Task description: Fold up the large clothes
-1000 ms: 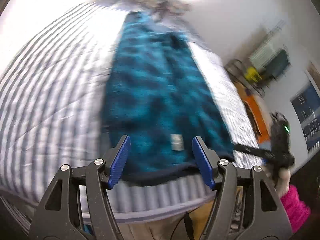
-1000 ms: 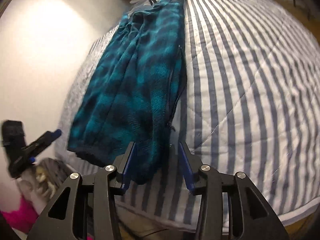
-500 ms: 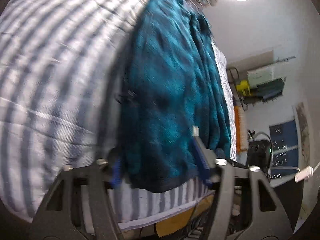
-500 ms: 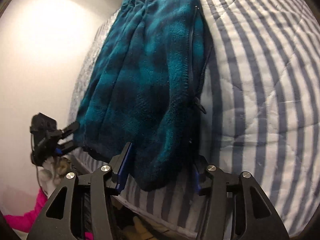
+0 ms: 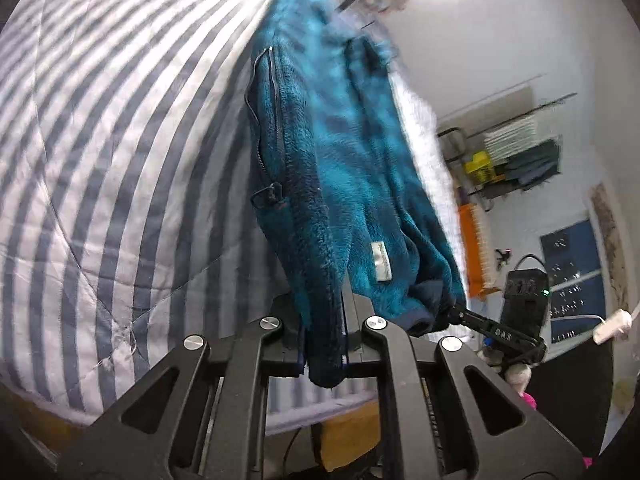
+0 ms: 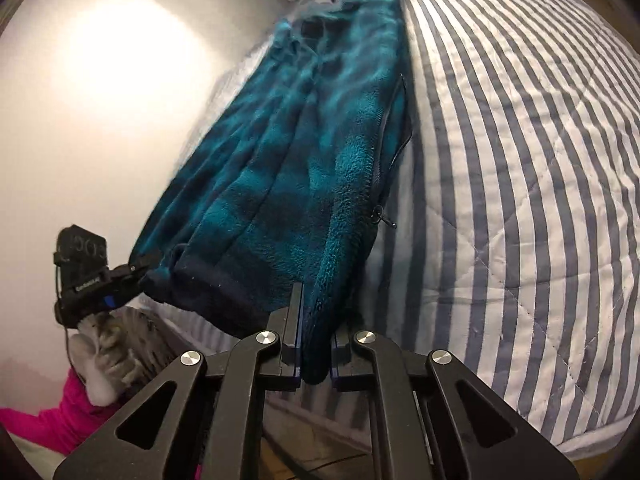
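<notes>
Teal fleece jacket (image 5: pixel 340 168) lies lengthwise on striped quilt (image 5: pixel 100 152), hem at near edge. Left gripper (image 5: pixel 325 336) just closed, pinching hem corner by zipper. Right gripper (image 6: pixel 315 344) just closed, clamping opposite hem corner; pads mostly hidden by fleece.

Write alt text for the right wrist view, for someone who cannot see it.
The right gripper is clamped on the near hem corner of a teal fleece jacket lying lengthwise on a blue-and-white striped quilt. At far left, the left gripper pinches the other hem corner.
</notes>
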The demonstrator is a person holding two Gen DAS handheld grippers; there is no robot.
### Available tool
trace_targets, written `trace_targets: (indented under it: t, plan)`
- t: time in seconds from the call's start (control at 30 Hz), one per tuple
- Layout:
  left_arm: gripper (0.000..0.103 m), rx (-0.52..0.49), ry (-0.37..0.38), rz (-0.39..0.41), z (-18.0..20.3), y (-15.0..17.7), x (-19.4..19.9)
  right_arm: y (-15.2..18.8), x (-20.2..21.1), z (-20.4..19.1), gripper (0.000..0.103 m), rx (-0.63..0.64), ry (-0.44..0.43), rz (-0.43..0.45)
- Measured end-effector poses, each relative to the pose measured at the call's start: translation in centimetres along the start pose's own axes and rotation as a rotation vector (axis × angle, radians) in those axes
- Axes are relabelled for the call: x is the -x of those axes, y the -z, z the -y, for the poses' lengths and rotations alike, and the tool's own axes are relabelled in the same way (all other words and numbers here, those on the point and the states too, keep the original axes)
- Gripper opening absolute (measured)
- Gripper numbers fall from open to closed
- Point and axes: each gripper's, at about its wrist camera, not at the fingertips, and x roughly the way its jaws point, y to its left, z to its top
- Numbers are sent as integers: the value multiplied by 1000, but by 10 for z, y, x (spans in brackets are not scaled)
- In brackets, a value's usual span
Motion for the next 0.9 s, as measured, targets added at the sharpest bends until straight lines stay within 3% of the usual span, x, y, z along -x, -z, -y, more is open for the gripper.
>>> trace_targets:
  t: [0.07,0.17,0.5,0.7,0.9]
  plan:
    - [9,19,-30,-18,-7,3,-14,4,-23,-2,8,13,72,-52]
    - [9,25,-8,-5,-2,2,-8,4,-35,-12,8,53,126,-65]
    - [9,-82,48,97,55,-35,33,-33,10,-32,7,59,61,20]
    - [9,-79,74,135,74,-78,33,-64,24,-41,7,30,35,76]
    - [9,-56,64,167,80,-130,11,-116,26,-42,7,7,37,117]
